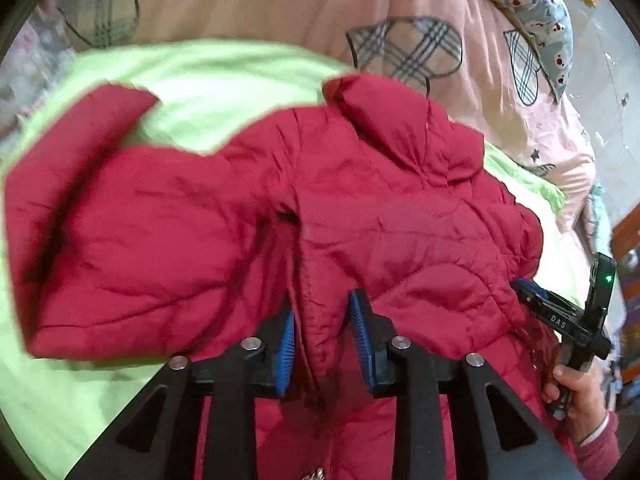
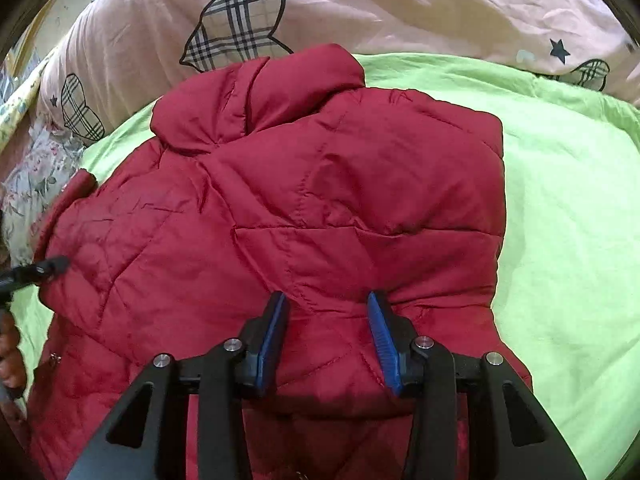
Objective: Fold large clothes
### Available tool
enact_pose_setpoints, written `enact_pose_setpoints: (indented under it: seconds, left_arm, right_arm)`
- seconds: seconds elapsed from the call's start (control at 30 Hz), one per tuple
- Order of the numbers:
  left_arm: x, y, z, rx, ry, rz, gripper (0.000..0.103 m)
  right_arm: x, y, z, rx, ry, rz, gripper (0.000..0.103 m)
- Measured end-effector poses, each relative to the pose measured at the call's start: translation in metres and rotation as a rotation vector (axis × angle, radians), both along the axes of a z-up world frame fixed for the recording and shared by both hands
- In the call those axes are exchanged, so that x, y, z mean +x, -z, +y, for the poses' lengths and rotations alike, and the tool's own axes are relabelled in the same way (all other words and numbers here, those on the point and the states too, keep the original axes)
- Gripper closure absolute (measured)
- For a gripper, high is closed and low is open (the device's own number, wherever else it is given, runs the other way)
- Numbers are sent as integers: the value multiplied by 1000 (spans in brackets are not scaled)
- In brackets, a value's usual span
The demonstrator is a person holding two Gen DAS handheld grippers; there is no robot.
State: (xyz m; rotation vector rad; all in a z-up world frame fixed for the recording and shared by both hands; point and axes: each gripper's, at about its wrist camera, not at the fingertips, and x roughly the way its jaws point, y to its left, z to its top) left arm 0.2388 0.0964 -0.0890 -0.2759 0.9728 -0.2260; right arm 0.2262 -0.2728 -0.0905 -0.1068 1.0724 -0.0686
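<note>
My view cuts off the hem of the red quilted jacket [image 2: 320, 208] beneath both tools; it lies puffy and creased on the green sheet [image 2: 568, 208], collar toward the pink duvet [image 2: 360, 8]. My left gripper [image 1: 322, 320] straddles a fabric ridge, grip unclear; my right gripper [image 2: 328, 320] stands open

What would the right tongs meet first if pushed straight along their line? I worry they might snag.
Most likely the red quilted jacket: its padded fabric fills the view just ahead of the right tongs, which stand open over it. Depth is unclear, so contact may be very near.
</note>
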Motion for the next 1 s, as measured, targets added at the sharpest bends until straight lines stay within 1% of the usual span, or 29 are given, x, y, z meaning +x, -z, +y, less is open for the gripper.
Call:
enact_pose_setpoints:
  seconds: [0.07,0.13,0.2,0.23,0.27,0.3,0.33,0.4,0.47,0.57,0.6,0.67,0.7,0.73,0.8,0.83,0.87,0.97,1.0]
  left_arm:
    - [-13,-21,-4,30,-15,-65,76]
    - [-24,-35,-11,3,11,-103,75]
    - [-25,-39,-27,-5,51,-110,70]
    - [-25,-38,-37,6,70,-105,70]
    - [-22,-31,-51,41,82,-87,70]
    - [-19,-23,-56,60,88,-70,70]
    - [-15,-13,-62,83,96,-47,70]
    - [-7,19,-69,129,95,31,70]
    - [-5,33,-67,115,89,53,70]
    - [-6,34,-62,74,81,51,70]
    - [-5,36,-62,71,80,56,70]
    - [-6,36,-62,75,81,58,70]
    - [-1,39,-63,79,81,61,70]
    - [-2,39,-63,81,81,57,70]
    - [-1,41,-61,77,83,57,70]
    - [-1,43,-61,75,82,56,70]
    - [0,43,-60,77,84,55,70]
    - [-5,35,-66,133,102,39,69]
    - [-9,30,-67,149,103,33,65]
  right_arm:
    - [1,1,-2,7,3,-1,59]
    - [0,1,-4,12,3,-3,59]
    - [0,2,-6,9,3,-7,59]
    - [0,3,-6,5,3,-8,59]
    - [1,3,-5,1,2,-8,59]
    - [1,4,-5,-4,0,-10,59]
    - [0,4,-5,-4,-1,-11,59]
    - [1,4,-6,6,-1,-11,59]
    - [1,2,-8,23,2,-13,59]
    - [-4,-11,-6,34,8,-22,58]
    - [-8,-19,-2,36,0,-46,57]
    - [-12,-28,7,34,-30,-87,58]
    - [-12,-28,11,15,-41,-90,56]
    - [-10,-23,14,-16,-46,-69,54]
    - [-2,-2,9,-62,-20,10,52]
    - [-1,8,3,-52,-14,29,52]
    - [-2,12,-3,-26,-16,17,52]
    - [-2,4,-8,15,0,2,52]
    - [-4,-2,-8,32,3,-3,52]
